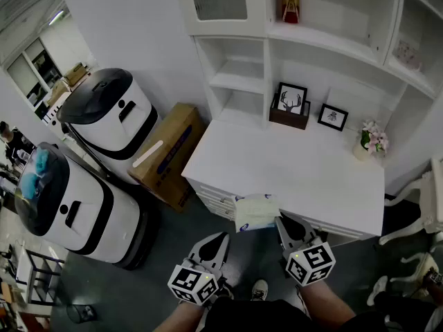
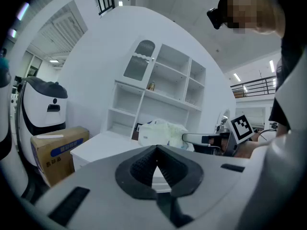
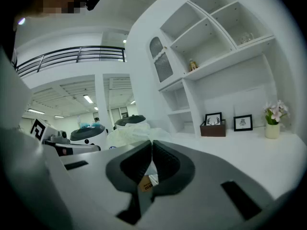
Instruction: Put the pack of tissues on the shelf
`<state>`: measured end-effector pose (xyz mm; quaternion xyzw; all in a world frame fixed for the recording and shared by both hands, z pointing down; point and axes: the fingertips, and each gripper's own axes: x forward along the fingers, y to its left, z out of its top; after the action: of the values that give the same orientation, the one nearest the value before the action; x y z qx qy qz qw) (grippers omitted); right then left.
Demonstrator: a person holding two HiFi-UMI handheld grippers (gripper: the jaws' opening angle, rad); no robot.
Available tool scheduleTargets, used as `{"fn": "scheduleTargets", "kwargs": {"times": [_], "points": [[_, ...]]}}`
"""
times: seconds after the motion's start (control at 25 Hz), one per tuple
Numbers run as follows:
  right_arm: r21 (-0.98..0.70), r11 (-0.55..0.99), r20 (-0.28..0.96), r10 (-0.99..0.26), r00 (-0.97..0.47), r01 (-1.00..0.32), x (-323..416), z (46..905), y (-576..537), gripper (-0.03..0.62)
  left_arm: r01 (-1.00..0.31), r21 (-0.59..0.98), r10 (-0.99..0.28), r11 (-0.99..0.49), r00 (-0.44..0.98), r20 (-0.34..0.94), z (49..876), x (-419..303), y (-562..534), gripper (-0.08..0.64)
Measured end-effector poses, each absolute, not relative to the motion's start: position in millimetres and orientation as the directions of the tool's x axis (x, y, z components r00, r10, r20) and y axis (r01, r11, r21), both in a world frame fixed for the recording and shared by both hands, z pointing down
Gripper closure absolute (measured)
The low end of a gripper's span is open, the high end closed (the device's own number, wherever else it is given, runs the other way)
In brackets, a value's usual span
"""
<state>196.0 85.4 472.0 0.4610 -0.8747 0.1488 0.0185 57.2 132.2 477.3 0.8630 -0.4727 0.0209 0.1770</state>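
Note:
The pack of tissues, a soft white plastic-wrapped pack, hangs in the air just in front of the white desk's front edge. My right gripper is shut on its near edge. In the right gripper view the pack bulges beyond the closed jaws. My left gripper hovers to the left of the pack, shut and empty, and its own view shows the jaw tips meeting with the pack beyond them. The white shelf unit stands behind the desk.
Two framed pictures and a flower vase stand at the back of the desk. A cardboard box and two white-and-black robots are on the floor to the left. A chair is at the right.

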Motion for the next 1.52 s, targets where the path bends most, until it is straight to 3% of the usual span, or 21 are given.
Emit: {"fn": "scheduleTargets", "kwargs": {"times": [1.52], "points": [[-0.25, 0.502, 0.157, -0.822, -0.547, -0.828, 165, 466, 91, 0.583, -0.827, 0.268, -0.811, -0.494, 0.55, 0.201, 469, 11, 146, 0.555]]}}
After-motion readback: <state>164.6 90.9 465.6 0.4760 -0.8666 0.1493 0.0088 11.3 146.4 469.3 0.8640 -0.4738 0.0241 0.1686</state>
